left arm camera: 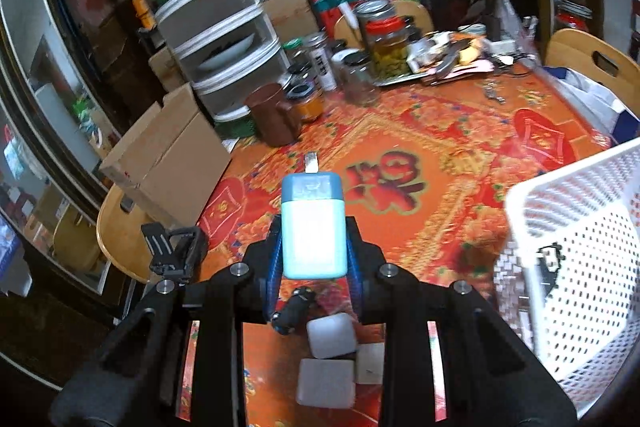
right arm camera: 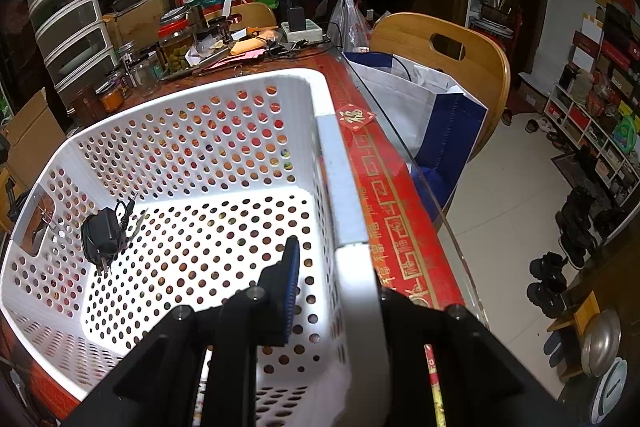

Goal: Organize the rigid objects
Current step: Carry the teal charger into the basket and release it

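My left gripper [left arm camera: 314, 247] is clamped on a blue-and-white plug adapter [left arm camera: 313, 223], its metal prong pointing away from me, held above the red tablecloth [left arm camera: 420, 147]. Just below and behind my fingers lie three white blocks [left arm camera: 331, 341] and a small black piece whose kind I cannot make out. I judge this to be the carry step: the adapter is gripped and lifted, and the white basket [left arm camera: 580, 227] sits off to my right, so the next move calls for a swing right over its rim before letting go.

My right gripper [right arm camera: 332, 267] straddles the basket's near right wall. One finger [right arm camera: 290, 279] is inside; the other is hidden behind the rim, so I cannot tell whether it truly pinches the wall or only rests around it. It looks placed to steady the basket.

Further in, a black charger [right arm camera: 102, 237] already lies on the basket floor to my left.

Beyond, jars and clutter at the table's far end are blurred in the left view.
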